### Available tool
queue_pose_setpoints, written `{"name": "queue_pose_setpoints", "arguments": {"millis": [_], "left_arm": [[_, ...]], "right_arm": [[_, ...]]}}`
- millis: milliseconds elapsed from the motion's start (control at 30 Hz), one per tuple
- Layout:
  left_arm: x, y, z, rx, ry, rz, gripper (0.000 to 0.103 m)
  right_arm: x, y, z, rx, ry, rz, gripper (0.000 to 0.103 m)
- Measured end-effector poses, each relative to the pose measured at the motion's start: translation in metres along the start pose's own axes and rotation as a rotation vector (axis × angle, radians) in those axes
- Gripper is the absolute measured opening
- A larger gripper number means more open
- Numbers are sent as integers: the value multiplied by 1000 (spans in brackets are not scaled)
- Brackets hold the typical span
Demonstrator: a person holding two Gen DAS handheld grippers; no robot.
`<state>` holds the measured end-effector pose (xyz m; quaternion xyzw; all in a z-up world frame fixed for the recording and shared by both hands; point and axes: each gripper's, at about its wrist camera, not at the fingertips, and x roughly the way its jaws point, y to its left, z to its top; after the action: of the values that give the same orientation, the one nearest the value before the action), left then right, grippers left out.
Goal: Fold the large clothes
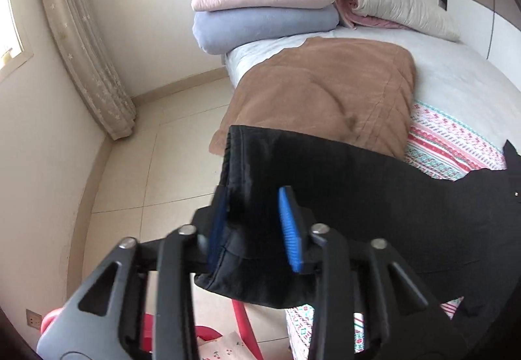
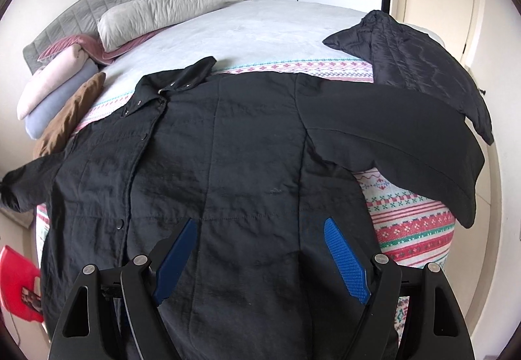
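On the bed, a black quilted jacket lies spread front-up across the patterned blanket, collar toward the headboard. Left gripper: part-closed around the sleeve cuff, which hangs off the bed's edge; firm contact unconfirmed. Right gripper: wide open, empty, above the jacket's lower body. Judgement: padded fabric, soft, bulky, likely slippery; grip at cuffs and hem.

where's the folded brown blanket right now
In the right wrist view the brown blanket lies at the bed's left edge, between the stacked pink and blue blankets and the black jacket.
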<state>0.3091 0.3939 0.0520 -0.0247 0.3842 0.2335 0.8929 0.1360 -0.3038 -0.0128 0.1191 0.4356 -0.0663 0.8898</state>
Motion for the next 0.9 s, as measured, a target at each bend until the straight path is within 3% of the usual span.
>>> {"name": "queue_pose_setpoints", "arguments": {"millis": [33,67,133,300,467,600,733,833,900], "left_arm": [[-14,0,-7,7,-28,-44,78],[-30,0,-13,18,-53,-75,82],[-55,-6,-25,58,-62,-130,82],[-107,-25,-70,184,10,-369,84],[-151,-41,-145,317,55,-567,84],[-158,-44,-218,350,149,-725,84],[-139,-39,-284,292,277,-850,84],[-121,-31,-313,168,363,-954,84],[-112,-28,-326,83,424,-1030,80]], "right_arm": [[-6,-9,-1,20,-3,10,82],[-12,-18,-2,38,-5,16,82],[-26,-34,-6,64,-13,17,82],[-53,-59,-28,91,-7,30,82],[-68,-68,-73,47,44,69,82],[-79,-74,-116,9,75,105,82],[-82,-89,-157,0,106,124,82],[-76,-102,-179,12,133,117,82],[-69,-115,-188,71,140,182,82]]}}
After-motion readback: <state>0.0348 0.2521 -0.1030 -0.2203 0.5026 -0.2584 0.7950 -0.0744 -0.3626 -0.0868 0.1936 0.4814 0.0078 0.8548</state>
